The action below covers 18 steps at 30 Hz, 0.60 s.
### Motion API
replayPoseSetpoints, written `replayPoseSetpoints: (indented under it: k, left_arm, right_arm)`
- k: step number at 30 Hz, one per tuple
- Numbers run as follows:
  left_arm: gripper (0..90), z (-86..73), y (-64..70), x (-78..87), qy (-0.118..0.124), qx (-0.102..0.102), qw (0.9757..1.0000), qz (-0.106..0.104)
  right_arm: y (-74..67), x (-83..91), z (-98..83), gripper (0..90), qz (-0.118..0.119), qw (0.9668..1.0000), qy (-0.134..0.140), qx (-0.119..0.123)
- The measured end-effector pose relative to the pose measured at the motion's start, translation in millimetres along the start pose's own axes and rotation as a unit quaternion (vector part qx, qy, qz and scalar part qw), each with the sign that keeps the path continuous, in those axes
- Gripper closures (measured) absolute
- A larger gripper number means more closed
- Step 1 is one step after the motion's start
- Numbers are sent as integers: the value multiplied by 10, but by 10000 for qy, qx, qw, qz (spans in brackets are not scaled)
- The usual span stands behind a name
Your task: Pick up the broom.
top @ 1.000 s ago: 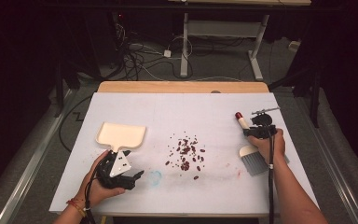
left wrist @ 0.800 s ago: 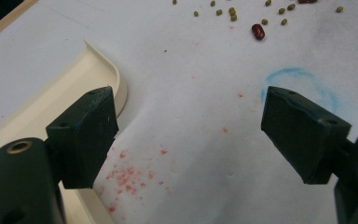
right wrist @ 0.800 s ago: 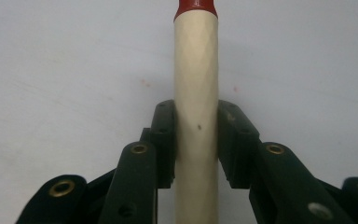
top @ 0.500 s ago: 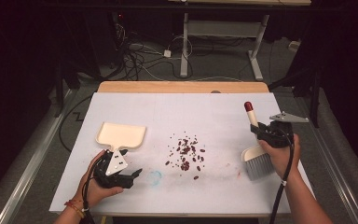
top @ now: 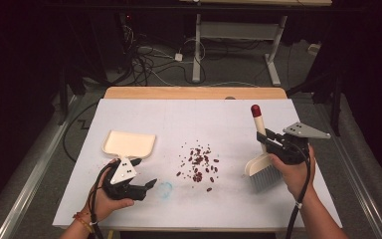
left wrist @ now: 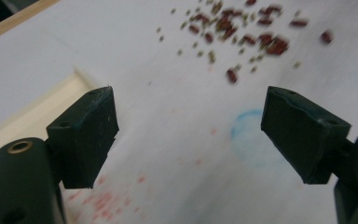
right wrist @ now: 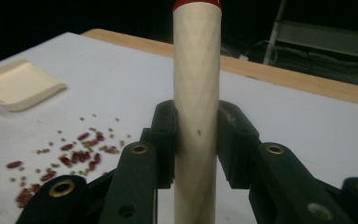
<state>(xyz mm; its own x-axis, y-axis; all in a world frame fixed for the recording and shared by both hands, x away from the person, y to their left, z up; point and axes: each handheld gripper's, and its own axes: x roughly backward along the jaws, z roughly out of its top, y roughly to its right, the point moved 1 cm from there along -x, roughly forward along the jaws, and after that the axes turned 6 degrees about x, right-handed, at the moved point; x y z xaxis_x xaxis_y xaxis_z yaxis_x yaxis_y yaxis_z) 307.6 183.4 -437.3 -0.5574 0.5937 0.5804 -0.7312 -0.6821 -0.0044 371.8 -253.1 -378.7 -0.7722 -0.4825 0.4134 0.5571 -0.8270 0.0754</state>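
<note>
Starting with the right tongs (top: 267,141): they're clamped on the cream handle of a small brush (top: 259,160), and in the right gripper view you can see both pads (right wrist: 164,140) pressing the handle from either side, with the red cap at the handle's top end poking up past them. From the high view the brush is tilted, red tip pointing up and away, grey bristles hanging down by the person's right hand (top: 291,169), over the right part of the table (top: 229,114). Can't tell whether the bristles are touching the surface or just off it. Left tongs (top: 140,174) are wide open with nothing between them, held low over the front left of the table in the left hand (top: 110,196); the left gripper view looks straight down between the jaws at bare white tabletop and a faint blue ring mark (left wrist: 254,137). Just beyond those tongs sits the cream dustpan (top: 129,144), flat on the table with its open mouth facing away from the person. Between the two tongs, roughly mid-table, there's a scatter of dark red beans (top: 199,163) and smaller crumbs, well apart from the dustpan and a bit left of the brush. Past the far wooden edge of the table it's dark floor with cables (top: 149,64) and a desk frame (top: 238,45).
</note>
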Motion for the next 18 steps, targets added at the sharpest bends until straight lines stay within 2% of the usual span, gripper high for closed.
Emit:
replayPoseSetpoints:
  k: [2, 5, 6, 7, 8, 9, 10, 14, 16, 17, 18]
  left_arm:
    - [185, 144, 99, -17, 144, 13, 9996, -248]
    - [191, 364, 299, -75, 235, -145, 9985, -482]
    - [194, 438, 363, -108, 278, -141, 9977, -604]
    - [205, 510, 428, -149, 337, -106, 9966, -741]
    - [205, 579, 499, -196, 371, -119, 9954, -870]
    - [209, 642, 572, -249, 414, -149, 9941, -991]
    - [213, 701, 642, -305, 433, -162, 9932, -1069]
    - [246, 870, 872, -526, 463, -177, 9914, -1209]
    - [305, 913, 939, -623, 453, -151, 9900, -1326]
    - [305, 926, 965, -670, 417, -132, 9900, -1344]
    - [335, 932, 991, -712, 419, -117, 9903, -1317]
  right_arm:
    - [-116, -4, 53, 705, 98, 9999, 113, 43]
    - [-303, -21, 113, 705, 196, 9995, 243, 110]
    - [-422, -36, 143, 705, 265, 9990, 331, 147]
    - [-482, -45, 157, 704, 298, 9988, 357, 165]
    - [-482, -45, 157, 704, 298, 9988, 357, 165]
    - [-593, -61, 179, 704, 325, 9982, 448, 231]
    - [-646, -68, 189, 705, 323, 9980, 476, 272]
    - [-777, -78, 212, 704, 383, 9970, 591, 310]
    - [-893, -79, 220, 704, 383, 9960, 673, 452]
    - [-893, -79, 220, 704, 383, 9960, 673, 452]
    - [-953, -69, 222, 704, 390, 9953, 730, 507]
